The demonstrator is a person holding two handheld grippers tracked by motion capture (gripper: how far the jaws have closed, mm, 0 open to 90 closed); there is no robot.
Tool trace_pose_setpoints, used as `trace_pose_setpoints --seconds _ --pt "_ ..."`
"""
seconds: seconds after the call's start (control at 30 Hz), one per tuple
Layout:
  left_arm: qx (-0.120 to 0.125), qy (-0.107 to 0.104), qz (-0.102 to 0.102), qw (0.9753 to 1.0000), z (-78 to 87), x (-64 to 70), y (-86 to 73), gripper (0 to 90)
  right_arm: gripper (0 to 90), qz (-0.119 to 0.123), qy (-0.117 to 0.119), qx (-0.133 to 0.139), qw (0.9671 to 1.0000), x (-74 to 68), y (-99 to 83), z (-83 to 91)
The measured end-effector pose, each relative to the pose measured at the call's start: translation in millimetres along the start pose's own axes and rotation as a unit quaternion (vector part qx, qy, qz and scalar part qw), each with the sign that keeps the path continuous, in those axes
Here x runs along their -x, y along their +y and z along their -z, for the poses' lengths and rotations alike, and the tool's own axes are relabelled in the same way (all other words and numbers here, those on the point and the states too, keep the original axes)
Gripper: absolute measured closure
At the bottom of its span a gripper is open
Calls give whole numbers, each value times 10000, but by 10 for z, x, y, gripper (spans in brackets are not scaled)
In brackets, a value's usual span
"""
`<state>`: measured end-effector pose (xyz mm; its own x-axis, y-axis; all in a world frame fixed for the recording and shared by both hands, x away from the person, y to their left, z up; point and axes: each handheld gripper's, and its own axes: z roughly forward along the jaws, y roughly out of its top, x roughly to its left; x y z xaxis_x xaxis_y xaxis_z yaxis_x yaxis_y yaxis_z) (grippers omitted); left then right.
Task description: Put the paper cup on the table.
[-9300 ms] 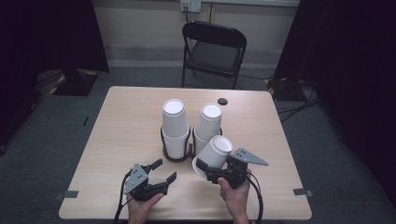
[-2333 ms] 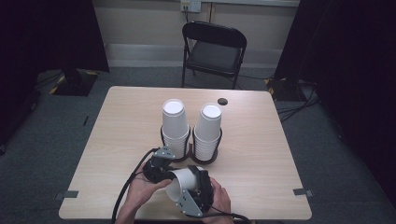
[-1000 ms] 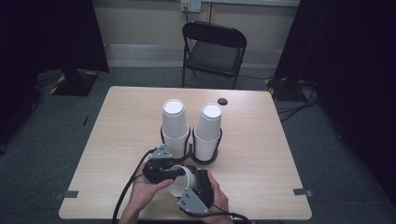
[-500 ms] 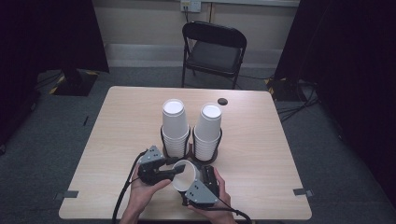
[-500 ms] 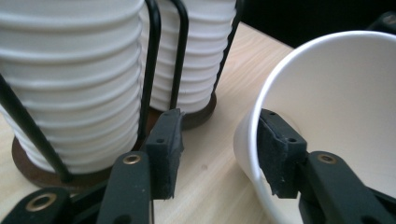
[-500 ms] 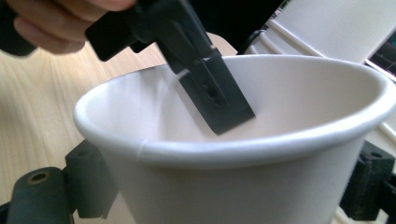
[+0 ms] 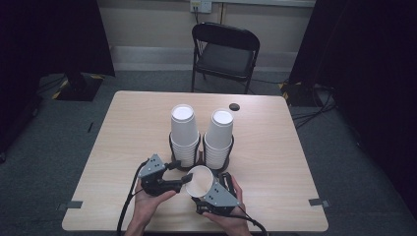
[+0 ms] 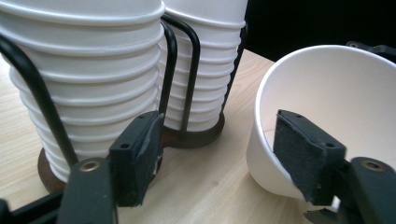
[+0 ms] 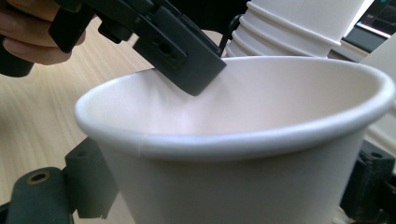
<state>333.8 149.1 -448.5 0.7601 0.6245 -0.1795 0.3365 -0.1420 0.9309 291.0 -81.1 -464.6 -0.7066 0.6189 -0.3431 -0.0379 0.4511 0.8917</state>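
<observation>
Stacks point(image 7: 184, 135) of white cups stood in a black wire holder point(image 7: 200, 153) just beyond your grippers, blocking the way forward at the table's middle. You had the right gripper point(image 7: 212, 192) closed on a single cup point(image 7: 198, 181), one jaw on each side of its wall, as the right gripper view showed, with the cup point(image 9: 243, 140) tipped so its mouth faced up and toward you. The cup sat near the front edge, just in front of the holder's wooden base point(image 8: 194, 137).

Your left gripper point(image 7: 183, 181) was spread wide and gripped nothing. In the left gripper view one jaw reached inside the cup point(image 8: 327, 112), its pad against the inner wall near the rim, while the other jaw stood right beside the left stack point(image 8: 88, 88) and a wire point(image 8: 42, 102) of the holder; I could not tell whether it touched them. That left little room on that side.

Behind the stacks a small dark disc point(image 7: 234, 106) lay near the far edge, well apart from your hands. A folding chair point(image 7: 223, 54) stood beyond the table point(image 7: 123, 128).

Bare tabletop lay open to the left and right of the holder, wide on both sides. Your hands sat close to the near edge, with cables point(image 7: 129, 206) trailing off it.
</observation>
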Motion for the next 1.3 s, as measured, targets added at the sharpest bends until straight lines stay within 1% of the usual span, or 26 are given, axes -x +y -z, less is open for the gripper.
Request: trace_pose_setpoints --seconds 0.03,0.1,0.13,0.17,0.2,0.23,0.27,0.3,0.33,0.37,0.43,0.5,0.57,0.6,0.67,0.77,0.87,0.9,0.93,1.0,1.03,1.07,1.1,1.13,1.23,1.3 --pt "60 10 3 10000 4 6 -5 301 121 -29 5 -2 10000 2 -4 0" --pt "86 52 -82 9999 25 6 -7 288 120 -80 13 -19 10000 8 -14 2" --pt "133 63 -64 9999 34 7 -11 267 120 -140 -15 -13 9999 26 -28 7" --pt "174 123 -35 9998 50 5 -12 267 120 -140 -15 -13 9999 26 -28 7" --pt "211 226 -19 9995 70 1 -11 238 120 -197 -8 -15 9998 38 -37 11" --pt "261 299 0 9992 86 -4 -12 212 120 -308 10 -1 9995 69 -56 23" --pt "279 378 -5 9989 103 -10 -13 212 120 -308 10 -1 9995 69 -56 23" --pt "304 426 26 9986 113 -13 -16 210 120 -416 44 36 9991 85 -66 31" --pt "381 486 81 9981 139 -27 -25 203 120 -477 68 61 9988 100 -75 40" --pt "434 497 106 9978 157 -38 -31 186 120 -563 47 66 9984 125 -91 58" --pt "458 547 135 9974 185 -56 -42 161 120 -656 -10 73 9978 171 -118 89" --pt "506 613 158 9967 208 -74 -62 160 120 -692 -23 73 9976 187 -124 103" --pt "533 611 161 9966 227 -87 -89 159 120 -758 -51 105 9971 219 -129 132" --pt "564 642 191 9962 244 -94 -116 157 120 -835 -65 143 9964 247 -130 153" --pt "557 670 168 9961 253 -100 -128 157 120 -912 -98 191 9956 283 -130 173" --pt "542 831 181 9949 275 -101 -167 157 120 -972 -128 202 9950 309 -126 192" --pt "589 847 261 9943 304 -112 -212 157 120 -1060 -164 260 9939 356 -124 220" --pt "602 860 258 9941 314 -117 -231 157 120 -1082 -181 277 9936 368 -123 228" --pt "590 927 248 9936 320 -118 -253 158 121 -1164 -216 292 9925 413 -124 256" --pt "561 989 211 9933 322 -120 -295 158 121 -1193 -246 291 9921 438 -126 271" --pt "532 1063 218 9927 317 -117 -316 159 122 -1228 -261 309 9916 464 -129 283" --pt "459 1260 207 9908 313 -127 -358 159 122 -1299 -308 316 9905 518 -132 313" --pt "477 1336 231 9896 313 -128 -381 159 122 -1344 -332 317 9899 549 -133 326" --pt "477 1336 231 9896 313 -128 -381 159 122 -1344 -332 317 9899 549 -133 326" --pt "509 1418 218 9883 322 -133 -432 159 121 -1546 -339 267 9870 649 -146 348" --pt "493 1465 204 9878 322 -133 -456 158 121 -1651 -395 303 9850 724 -164 369"
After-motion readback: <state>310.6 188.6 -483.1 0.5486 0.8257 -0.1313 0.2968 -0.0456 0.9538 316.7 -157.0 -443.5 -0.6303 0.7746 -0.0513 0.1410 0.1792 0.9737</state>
